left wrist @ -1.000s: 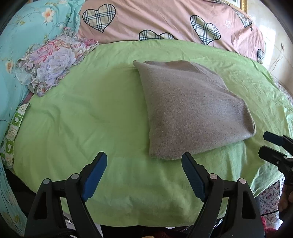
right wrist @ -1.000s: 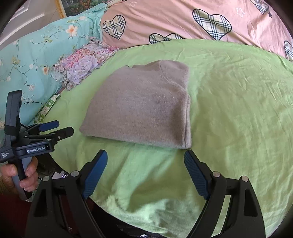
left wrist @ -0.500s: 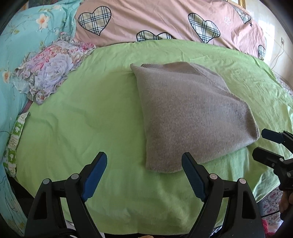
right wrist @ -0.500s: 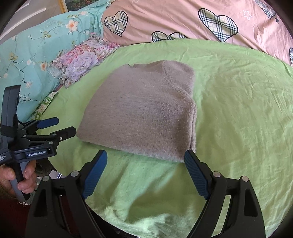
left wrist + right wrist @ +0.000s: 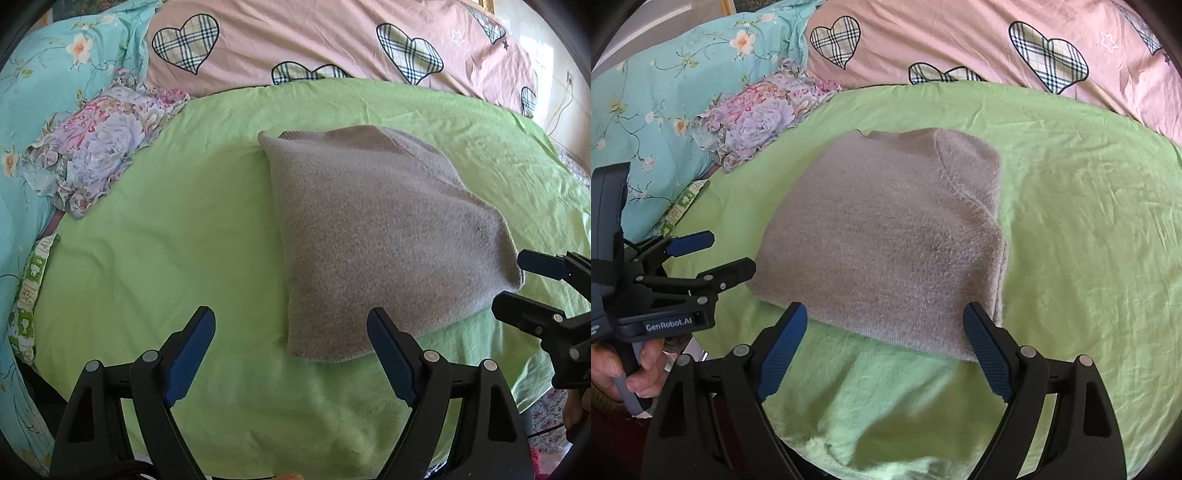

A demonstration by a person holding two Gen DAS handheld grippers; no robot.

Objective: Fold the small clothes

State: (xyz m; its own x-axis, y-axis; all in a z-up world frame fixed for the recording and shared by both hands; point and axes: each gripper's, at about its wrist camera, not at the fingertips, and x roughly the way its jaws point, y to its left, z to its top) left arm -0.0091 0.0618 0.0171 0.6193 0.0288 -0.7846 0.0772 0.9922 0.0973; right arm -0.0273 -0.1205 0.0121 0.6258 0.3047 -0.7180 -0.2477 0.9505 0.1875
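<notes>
Green sheet (image 5: 155,266) | folded grey knit (image 5: 376,236) unmoved | cameras slightly nearer

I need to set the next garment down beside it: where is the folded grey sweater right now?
In both wrist views the folded grey sweater lies flat on the green sheet, near its front edge, below the pink heart-print quilt and right of the floral pillow.

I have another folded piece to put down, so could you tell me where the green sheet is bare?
Bare green sheet lies between the grey garment and the floral pillow, and right of the garment. Far edge is crowded by the pink quilt.
</notes>
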